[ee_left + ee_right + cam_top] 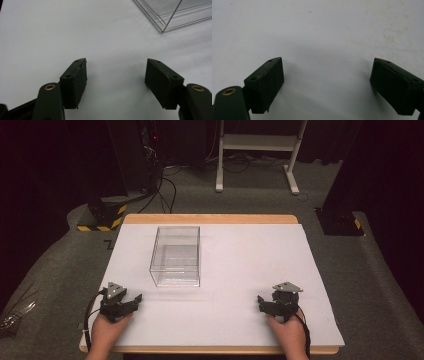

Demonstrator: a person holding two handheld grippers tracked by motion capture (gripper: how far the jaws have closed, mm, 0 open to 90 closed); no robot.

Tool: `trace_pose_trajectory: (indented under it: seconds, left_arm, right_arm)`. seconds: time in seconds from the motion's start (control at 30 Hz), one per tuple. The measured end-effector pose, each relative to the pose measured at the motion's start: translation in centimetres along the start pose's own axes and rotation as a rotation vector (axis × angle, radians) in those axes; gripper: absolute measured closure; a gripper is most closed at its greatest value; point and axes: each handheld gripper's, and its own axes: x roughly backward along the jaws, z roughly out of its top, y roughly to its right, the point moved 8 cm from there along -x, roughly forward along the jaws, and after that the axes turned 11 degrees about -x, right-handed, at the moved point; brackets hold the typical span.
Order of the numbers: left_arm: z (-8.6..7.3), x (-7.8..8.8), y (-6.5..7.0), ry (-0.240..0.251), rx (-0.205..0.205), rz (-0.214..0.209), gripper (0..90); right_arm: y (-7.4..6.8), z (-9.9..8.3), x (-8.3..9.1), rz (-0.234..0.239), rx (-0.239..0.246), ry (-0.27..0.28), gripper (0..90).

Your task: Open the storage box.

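Note:
A clear plastic box (176, 256) stands open-topped and empty on the white table cover (240, 265), left of centre. My left gripper (131, 301) rests near the front left edge, held by a hand, jaws apart with nothing between them. In the left gripper view the gripper (116, 65) is open over bare white surface, and a corner of the clear box (172, 13) shows at the upper right. My right gripper (262, 303) rests near the front right, also open and empty. The right gripper view has the gripper (327, 63) spread wide over the white cover.
The table has a wooden rim (210, 218) at the back. Beyond it, grey carpet holds a white frame stand (257, 150), black cables (167, 185) and a yellow-black striped base (102, 217). A dark stand base (340, 220) sits at the right.

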Motion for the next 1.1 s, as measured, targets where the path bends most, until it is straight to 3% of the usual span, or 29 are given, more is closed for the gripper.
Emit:
trace_pose_trajectory:
  seconds: [0.53,1.0,1.1]
  left_arm:
    - [-0.01,-0.01,-0.03,0.003,0.008,-0.014,33.4]
    - [0.06,0.00,-0.04,-0.008,-0.009,-0.015,33.3]
    - [0.16,0.10,-0.06,-0.017,-0.020,0.006,33.2]
  right_arm:
    - [-0.06,-0.19,0.24,0.001,0.001,-0.007,12.2]
    - [-0.08,-0.24,0.25,0.000,0.000,0.000,12.4]
    - [-0.06,-0.25,0.26,-0.002,0.001,-0.001,12.4]
